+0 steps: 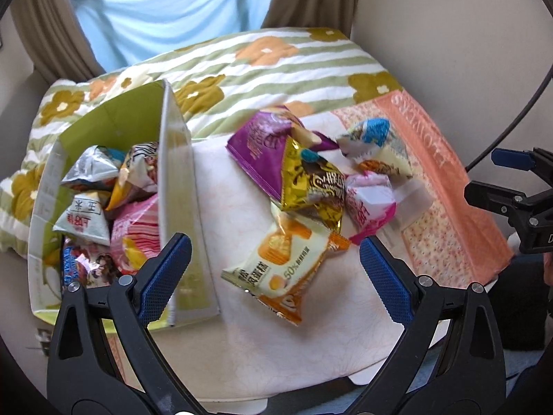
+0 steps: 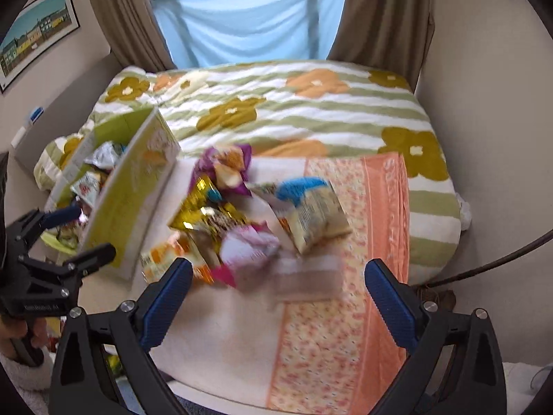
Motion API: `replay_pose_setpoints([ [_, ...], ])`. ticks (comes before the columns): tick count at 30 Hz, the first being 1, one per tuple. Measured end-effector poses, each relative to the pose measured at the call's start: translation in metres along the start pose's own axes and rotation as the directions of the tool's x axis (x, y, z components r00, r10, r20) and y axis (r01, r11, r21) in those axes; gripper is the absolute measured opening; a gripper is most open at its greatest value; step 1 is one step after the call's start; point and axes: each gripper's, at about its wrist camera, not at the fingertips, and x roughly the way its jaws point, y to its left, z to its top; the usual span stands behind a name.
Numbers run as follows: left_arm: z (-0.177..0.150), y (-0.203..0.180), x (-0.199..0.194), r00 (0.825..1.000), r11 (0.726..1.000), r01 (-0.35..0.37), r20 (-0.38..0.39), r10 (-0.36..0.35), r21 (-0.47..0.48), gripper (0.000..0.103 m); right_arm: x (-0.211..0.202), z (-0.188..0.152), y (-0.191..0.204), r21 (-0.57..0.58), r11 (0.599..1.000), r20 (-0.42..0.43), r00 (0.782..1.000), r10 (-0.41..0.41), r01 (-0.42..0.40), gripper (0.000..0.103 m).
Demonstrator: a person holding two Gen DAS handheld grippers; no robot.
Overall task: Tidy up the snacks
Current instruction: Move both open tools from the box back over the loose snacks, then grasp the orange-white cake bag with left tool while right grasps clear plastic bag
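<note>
Left wrist view: the left claw point(image 1: 274, 259) hangs spread and empty over a heap of loose snack packets on the bed — five I can count: a cream-and-orange cake packet point(image 1: 280, 269) nearest the fingers, a gold foil bag point(image 1: 312, 180), a purple bag point(image 1: 262, 145), a pink-and-white packet point(image 1: 368, 204) and a blue-topped packet point(image 1: 376, 145). All look light, puffy and crinkly, likely slippery on the flat faces, so the crimped end seam of the cake packet seems the safest place to pinch, gently, lest the contents crush. To the left stands one green cardboard box point(image 1: 179, 186), already holding at least five packets; more may be buried. Right wrist view: much of the heap is blurred, but the right claw point(image 2: 278, 285) is also spread wide with nothing between its fingers, above the pink-and-white packet and a clear wrapper point(image 2: 307, 282) — its contents I cannot tell.
</note>
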Motion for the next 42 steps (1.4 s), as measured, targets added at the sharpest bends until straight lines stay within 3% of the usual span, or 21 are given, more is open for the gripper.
replay_pose_setpoints([
  [6,-0.005,-0.021,0.029,0.993,0.992,-0.049,-0.105,0.061,0.118,0.098,0.035,-0.022,-0.020,0.001,1.000,-0.073,0.997,0.017,-0.017,0.099],
  [9,-0.006,-0.027,0.049,0.983,0.985,-0.031,-0.171,0.061,0.171,0.098,0.053,-0.031,-0.024,0.012,1.000,-0.104,0.994,0.026,-0.024,0.099],
  [15,-0.004,-0.030,0.095,0.950,0.974,-0.028,-0.297,0.097,0.225,0.098,0.083,-0.041,-0.027,0.051,0.999,-0.159,0.987,0.007,0.001,0.099],
  [19,-0.004,-0.028,0.118,0.924,0.970,-0.003,-0.370,0.096,0.243,0.098,0.098,-0.043,-0.027,0.083,0.997,-0.180,0.984,0.013,0.002,0.099],
  [23,-0.006,-0.027,0.132,0.909,0.970,0.026,-0.410,0.078,0.243,0.097,0.108,-0.042,-0.022,0.066,0.998,-0.190,0.982,-0.006,0.018,0.099],
  [25,-0.008,-0.026,0.138,0.902,0.971,0.035,-0.426,0.070,0.235,0.093,0.111,-0.040,-0.019,0.056,0.998,-0.190,0.982,-0.011,0.022,0.099],
  [28,-0.010,-0.024,0.146,0.888,0.976,0.056,-0.457,0.048,0.211,0.080,0.116,-0.037,-0.017,0.047,0.998,-0.193,0.981,-0.023,0.033,0.099],
  [36,-0.014,-0.017,0.148,0.894,0.979,0.077,-0.448,0.017,0.191,0.070,0.129,-0.032,-0.020,0.026,0.996,-0.211,0.975,-0.075,0.082,0.099],
  [42,-0.017,-0.011,0.143,0.902,0.981,0.079,-0.433,0.005,0.176,0.068,0.137,-0.029,-0.018,-0.064,0.995,-0.196,0.976,-0.092,0.081,0.099],
])
